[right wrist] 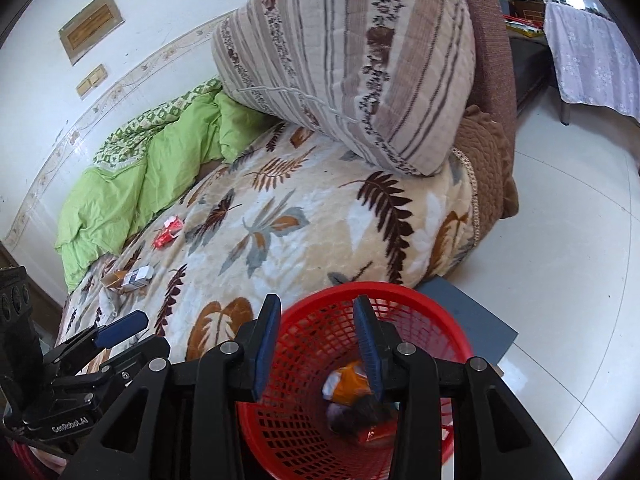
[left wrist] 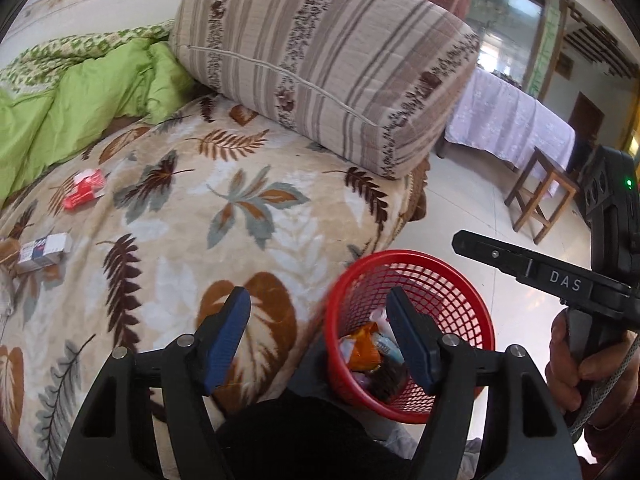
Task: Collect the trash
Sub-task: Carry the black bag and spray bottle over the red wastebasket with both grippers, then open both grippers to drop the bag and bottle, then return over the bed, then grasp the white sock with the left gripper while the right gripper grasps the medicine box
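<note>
Over on the far left of the bed (left wrist: 180, 216), a small grey box (left wrist: 42, 254) and a red wrapper (left wrist: 84, 189) were lying on the leaf-print blanket, well apart from the bin. The left hand-held gripper (left wrist: 318, 334) was released, nothing between its blue pads, hanging by the bed edge. To the right, the red mesh basket (right wrist: 420, 312) sat on the floor with wrappers inside, and the right hand-held gripper (right wrist: 316, 346) hung over it, released and empty too.

On bed: 1 red packet (left wrist: 84, 189), 1 small box (left wrist: 43, 251), 1 red basket (left wrist: 408, 336) beside.
</note>
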Demonstrator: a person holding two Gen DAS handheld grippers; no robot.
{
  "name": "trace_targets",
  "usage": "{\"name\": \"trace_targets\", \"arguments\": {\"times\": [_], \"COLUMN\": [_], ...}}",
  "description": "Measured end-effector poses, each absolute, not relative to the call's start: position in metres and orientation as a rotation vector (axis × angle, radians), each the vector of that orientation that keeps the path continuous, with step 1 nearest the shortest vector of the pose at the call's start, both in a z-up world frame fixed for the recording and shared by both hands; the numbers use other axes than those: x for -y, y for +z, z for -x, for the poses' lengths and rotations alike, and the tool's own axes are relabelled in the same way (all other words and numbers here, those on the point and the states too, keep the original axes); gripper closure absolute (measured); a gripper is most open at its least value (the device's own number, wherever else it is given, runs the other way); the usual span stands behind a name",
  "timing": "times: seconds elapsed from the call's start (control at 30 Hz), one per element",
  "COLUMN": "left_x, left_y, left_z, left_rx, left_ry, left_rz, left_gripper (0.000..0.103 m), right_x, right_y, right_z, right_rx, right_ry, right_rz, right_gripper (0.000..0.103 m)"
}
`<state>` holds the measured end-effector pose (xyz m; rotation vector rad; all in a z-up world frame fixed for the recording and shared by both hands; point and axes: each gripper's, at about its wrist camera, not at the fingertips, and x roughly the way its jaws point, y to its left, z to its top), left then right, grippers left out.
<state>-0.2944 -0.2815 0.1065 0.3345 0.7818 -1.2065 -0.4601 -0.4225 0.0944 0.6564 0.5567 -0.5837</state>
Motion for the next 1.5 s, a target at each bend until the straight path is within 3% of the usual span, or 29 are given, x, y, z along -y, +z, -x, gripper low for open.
{"name": "trace_targets", "arguments": {"times": [0.77,1.03,1.27,1.5], "left_x": [0.134,0.089,0.065,0.081], "left_y": [0.081,0.07,0.068,0.065], "left_z": [0.158,0.113,0.073,0.016], "left_rx": [-0.878,-0.896,-0.907,-0.855], "left_ry": [-0.765,-0.607,-0.488,-0.363], "left_rz": [-0.104,-0.007,0.072,0.068], "left_gripper": [0.034,0.034,0.034,0.027], "right_x": [0.343,0.307,0.291,0.287], "right_y": [0.097,0.096,0.072,0.061], "right_z": [0.294,0.224,0.165,0.157], "right_rx": [-0.661,-0.692,-0.713,-0.711], "right_ry": [-0.245,-0.15,-0.118,-0.088], "right_rz": [-0.494,-0.425,-0.474,-0.52], "right_gripper": [0.053,0.046,0.046,0.046]}}
